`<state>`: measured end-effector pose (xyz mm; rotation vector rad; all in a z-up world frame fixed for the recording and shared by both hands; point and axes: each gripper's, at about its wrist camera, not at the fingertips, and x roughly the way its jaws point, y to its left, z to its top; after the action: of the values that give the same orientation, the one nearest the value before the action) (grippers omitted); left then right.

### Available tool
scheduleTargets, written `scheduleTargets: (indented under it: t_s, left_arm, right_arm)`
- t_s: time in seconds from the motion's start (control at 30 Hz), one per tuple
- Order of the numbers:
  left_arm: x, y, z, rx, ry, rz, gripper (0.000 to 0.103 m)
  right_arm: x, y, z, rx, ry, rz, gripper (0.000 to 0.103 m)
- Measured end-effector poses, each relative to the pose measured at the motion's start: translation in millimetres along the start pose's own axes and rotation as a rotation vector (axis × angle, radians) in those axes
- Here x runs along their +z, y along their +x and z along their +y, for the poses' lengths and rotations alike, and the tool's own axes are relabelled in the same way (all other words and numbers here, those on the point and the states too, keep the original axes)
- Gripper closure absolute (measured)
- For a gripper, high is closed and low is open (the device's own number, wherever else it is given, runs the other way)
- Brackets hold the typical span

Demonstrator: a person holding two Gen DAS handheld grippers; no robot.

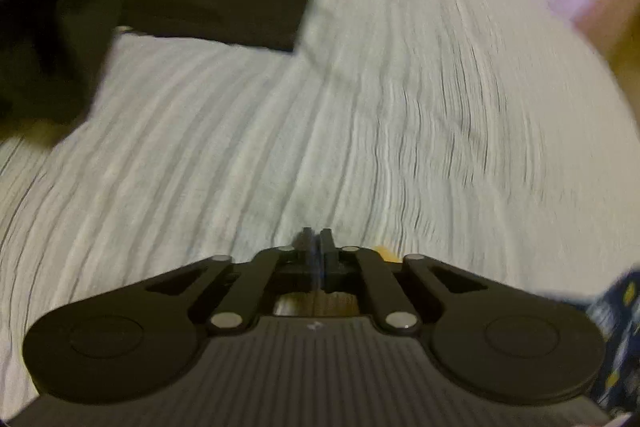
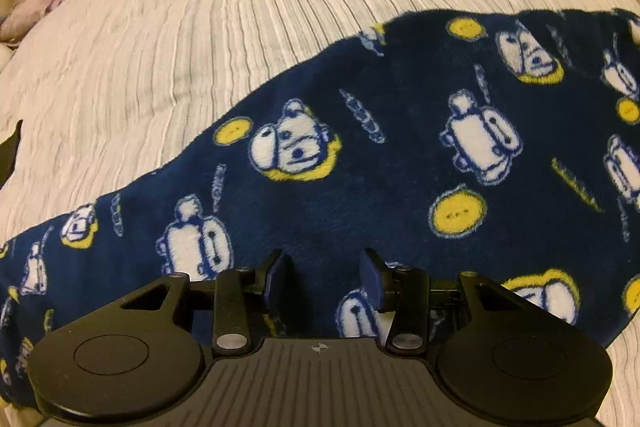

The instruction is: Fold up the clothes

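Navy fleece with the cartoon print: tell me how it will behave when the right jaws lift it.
The fleece looks plush and lies limp on the bedspread, so it will probably droop and trail. Its fuzzy pile should grip rather than slip.

The left gripper (image 1: 318, 239) has its two fingers pressed together with nothing between them, pointing toward twelve o'clock in its blurred view. The right gripper (image 2: 324, 267) points the same way, fingers parted with a clear gap, gripping nothing.
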<state>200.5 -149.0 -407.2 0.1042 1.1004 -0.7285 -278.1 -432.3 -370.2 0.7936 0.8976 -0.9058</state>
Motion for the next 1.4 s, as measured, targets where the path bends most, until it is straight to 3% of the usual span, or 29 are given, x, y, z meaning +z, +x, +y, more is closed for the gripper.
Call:
scheduleTargets:
  t_s: [0.07,0.17,0.2,0.27,0.43,0.63,0.87,0.93,1.0,1.03,1.1,1.17,1.3,1.4]
  left_arm:
    - [-2,-25,11,-0.003,-0.073,-0.013,0.082]
    - [-24,-69,30,-0.043,-0.188,0.014,0.075]
    - [-33,-83,36,-0.061,-0.230,0.028,0.072]
    - [-64,-111,46,-0.096,-0.339,0.049,0.066]
    - [-149,-160,53,-0.162,-0.587,0.094,0.061]
    - [-193,-148,51,-0.229,-0.755,0.168,0.060]
    - [-195,-130,53,-0.253,-0.849,0.114,0.051]
    - [-196,-126,53,-0.260,-0.875,0.098,0.061]
    - [-197,-121,53,-0.267,-0.901,0.082,0.101]
    - [-192,-122,51,-0.257,-0.863,0.077,0.101]
    - [-178,-129,47,-0.248,-0.765,0.042,0.101]
    - [-159,-138,43,-0.256,-0.655,0.000,0.101]
    - [-114,-159,37,-0.325,-0.450,-0.125,0.102]
    - [-91,-178,34,-0.446,-0.358,-0.265,0.102]
  right_arm:
    - [-3,-9,-6,0.030,0.027,-0.005,0.058]
    - [-13,-24,-23,0.100,0.127,0.004,0.056]
    - [-17,-31,-29,0.120,0.163,0.007,0.046]
    - [-30,-43,-44,0.148,0.246,0.007,0.032]
    - [-61,-66,-84,0.254,0.520,0.044,0.032]
    - [-94,-76,-113,0.338,0.768,0.077,0.032]
    - [-98,-68,-112,0.345,0.770,0.060,0.032]
    - [-97,-68,-112,0.339,0.747,0.056,0.033]
    - [-96,-67,-113,0.331,0.724,0.052,0.069]
    - [-96,-69,-114,0.321,0.719,0.052,0.072]
    - [-95,-72,-116,0.300,0.708,0.054,0.094]
    - [-94,-75,-118,0.283,0.698,0.053,0.103]
    - [-91,-86,-116,0.319,0.678,0.008,0.103]
    - [-90,-94,-115,0.343,0.663,-0.023,0.103]
